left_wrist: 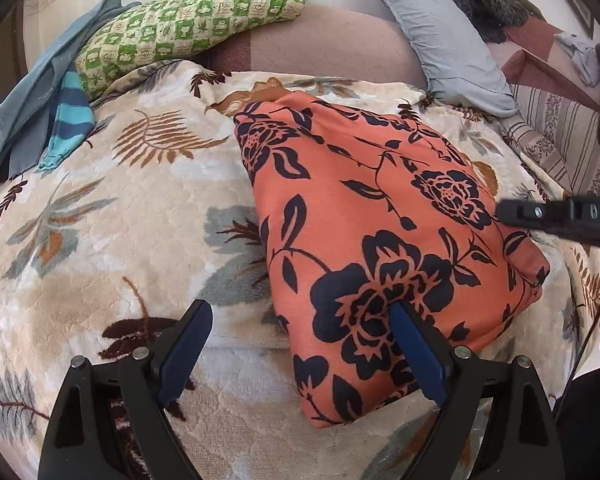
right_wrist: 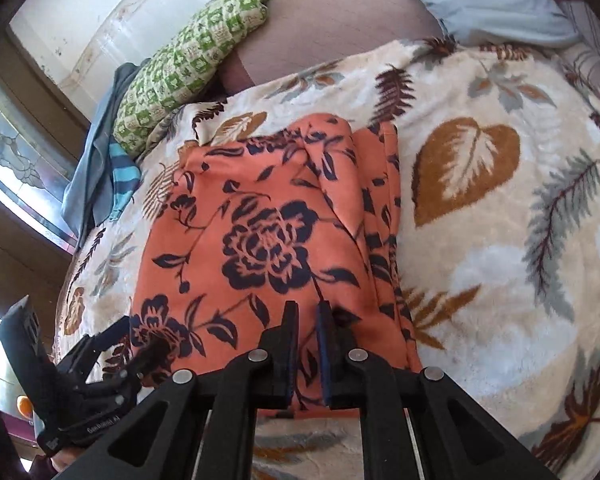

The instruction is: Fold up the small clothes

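Nearest the left wrist camera, the left gripper [left_wrist: 300, 320] stands with its jaws spread wide and nothing pinched: one blue-padded finger hangs over the bare blanket [left_wrist: 112, 240], the other over the near part of the orange floral garment [left_wrist: 380, 232]. That garment lies folded into a long, roughly rectangular bundle on the cream leaf-patterned blanket. In the left view its long axis runs from the near end by the gripper away and leftward toward the head of the bed, the far end being the narrower.

In the right wrist view the right gripper [right_wrist: 308, 312] has its jaws pressed almost together over the garment's [right_wrist: 260, 220] near edge; whether any cloth is caught between the pads cannot be told. Layered folds run along the garment's right side there.

Farther off, a blue striped cloth [left_wrist: 70, 120] and a grey-blue garment [left_wrist: 16, 112] lie at the blanket's left edge. Beyond them rest a green checked pillow [left_wrist: 188, 20] and a pale blue pillow [left_wrist: 440, 36].
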A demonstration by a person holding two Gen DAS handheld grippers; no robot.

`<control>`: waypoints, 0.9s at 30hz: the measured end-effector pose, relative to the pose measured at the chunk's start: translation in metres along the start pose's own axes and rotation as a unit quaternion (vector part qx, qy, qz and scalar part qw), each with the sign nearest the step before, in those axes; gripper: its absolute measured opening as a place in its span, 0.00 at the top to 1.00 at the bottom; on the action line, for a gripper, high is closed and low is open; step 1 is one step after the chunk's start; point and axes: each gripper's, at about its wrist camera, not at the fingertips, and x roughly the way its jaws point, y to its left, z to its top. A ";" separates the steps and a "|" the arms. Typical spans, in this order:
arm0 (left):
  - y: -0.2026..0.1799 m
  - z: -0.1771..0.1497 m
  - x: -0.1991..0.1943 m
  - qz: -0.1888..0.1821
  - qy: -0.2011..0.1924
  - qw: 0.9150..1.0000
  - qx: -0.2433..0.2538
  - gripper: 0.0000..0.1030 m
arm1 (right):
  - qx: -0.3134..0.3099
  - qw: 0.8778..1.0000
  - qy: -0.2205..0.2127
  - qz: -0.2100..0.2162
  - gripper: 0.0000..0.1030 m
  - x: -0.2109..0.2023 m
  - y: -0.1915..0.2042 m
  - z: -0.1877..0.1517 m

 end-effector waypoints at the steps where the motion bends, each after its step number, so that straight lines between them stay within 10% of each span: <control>1: 0.000 0.000 0.000 -0.002 0.000 1.000 -0.001 0.12 | 0.000 1.000 -0.002 -0.001 0.89 0.003 0.003 0.010; 14: 0.010 0.005 0.015 -0.017 0.025 0.999 -0.034 0.03 | 0.067 0.997 0.032 -0.035 0.89 0.086 -0.012 0.088; 27: 0.007 0.009 0.020 -0.017 0.029 0.999 -0.033 0.02 | -0.109 0.985 0.119 0.056 0.87 0.147 0.106 0.099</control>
